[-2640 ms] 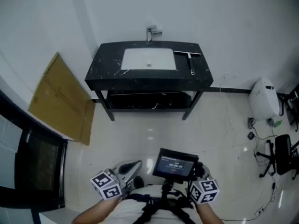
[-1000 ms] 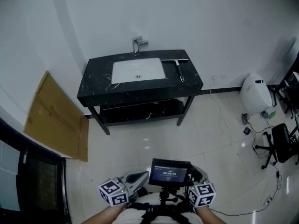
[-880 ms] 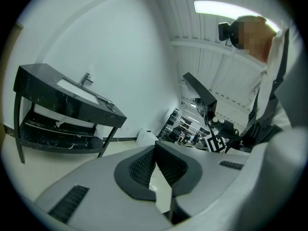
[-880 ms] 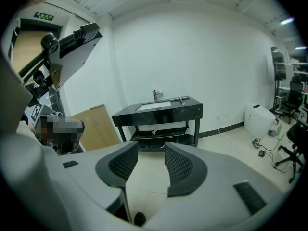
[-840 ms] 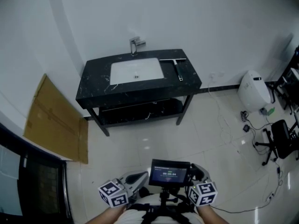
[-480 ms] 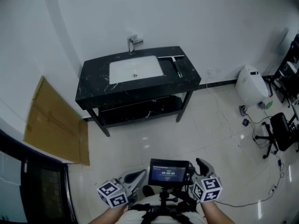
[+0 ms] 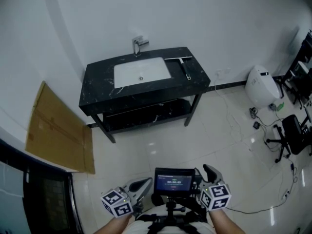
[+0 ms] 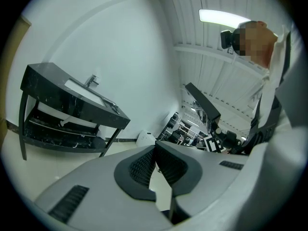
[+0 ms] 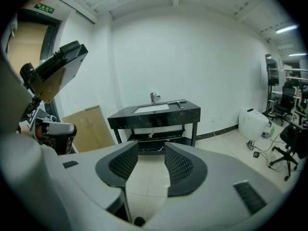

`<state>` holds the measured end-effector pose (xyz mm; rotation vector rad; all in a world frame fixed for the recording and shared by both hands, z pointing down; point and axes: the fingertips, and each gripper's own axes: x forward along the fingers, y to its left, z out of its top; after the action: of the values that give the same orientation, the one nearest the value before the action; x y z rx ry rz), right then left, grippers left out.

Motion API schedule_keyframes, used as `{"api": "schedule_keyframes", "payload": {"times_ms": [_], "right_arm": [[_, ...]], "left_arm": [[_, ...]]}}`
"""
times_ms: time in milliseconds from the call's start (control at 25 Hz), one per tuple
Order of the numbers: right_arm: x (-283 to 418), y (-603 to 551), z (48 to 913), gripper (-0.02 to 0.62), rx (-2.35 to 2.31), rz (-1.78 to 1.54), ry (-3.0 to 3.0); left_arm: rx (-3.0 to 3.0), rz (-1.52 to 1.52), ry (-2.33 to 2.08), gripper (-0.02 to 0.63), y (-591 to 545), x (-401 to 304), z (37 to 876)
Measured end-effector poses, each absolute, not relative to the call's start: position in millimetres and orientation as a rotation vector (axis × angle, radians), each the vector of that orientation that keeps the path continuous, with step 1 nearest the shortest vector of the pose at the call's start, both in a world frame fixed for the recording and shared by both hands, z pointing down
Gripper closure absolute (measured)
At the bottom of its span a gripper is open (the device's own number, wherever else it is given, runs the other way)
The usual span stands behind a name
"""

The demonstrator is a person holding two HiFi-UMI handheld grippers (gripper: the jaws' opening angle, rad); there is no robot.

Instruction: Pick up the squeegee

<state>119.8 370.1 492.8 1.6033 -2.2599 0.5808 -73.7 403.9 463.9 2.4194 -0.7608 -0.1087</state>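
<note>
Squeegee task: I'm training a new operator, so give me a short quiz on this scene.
1. True or false: the squeegee lies on the counter left of the sink basin.
2. The right gripper is: A) open, empty; B) shut on the squeegee; C) shut, empty.
3. What stands behind the basin?
Key: 1 false, it lies right of the basin; 2 A; 3 the faucet.

A black desk (image 7: 141, 94) stands at twelve o'clock against a white wall (image 7: 209, 18). Cardboard (image 7: 56, 130) leans at nine, a chair (image 7: 293, 136) at three.
</note>
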Motion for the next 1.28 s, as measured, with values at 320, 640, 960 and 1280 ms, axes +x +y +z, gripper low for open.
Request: {"api": "schedule_keyframes", "payload": {"times_ms": [320, 640, 960, 1280], "right_arm": [[131.3, 327.9, 487.9, 0.417, 1.562, 0.548, -2.315], [159.1, 267.9, 481.6, 0.417, 1.515, 0.525, -2.361], [184.3, 222.6, 482.2, 0.417, 1.448, 0.547, -2.399], [200.7, 196.2, 491.1, 0.417, 1.434, 0.577, -2.409]], "left_arm": [[2.42, -0.131, -0.836, 0.609, 374.2, -60.8, 456.7], [2.407, -0.146, -0.918, 0.609, 322.0, -35.0, 449.5], [2.376, -0.145, -0.999, 0.609, 281.9, -8.6, 447.0], [2.348, -0.148, -1.039, 0.609, 257.4, 6.4, 447.4]]}}
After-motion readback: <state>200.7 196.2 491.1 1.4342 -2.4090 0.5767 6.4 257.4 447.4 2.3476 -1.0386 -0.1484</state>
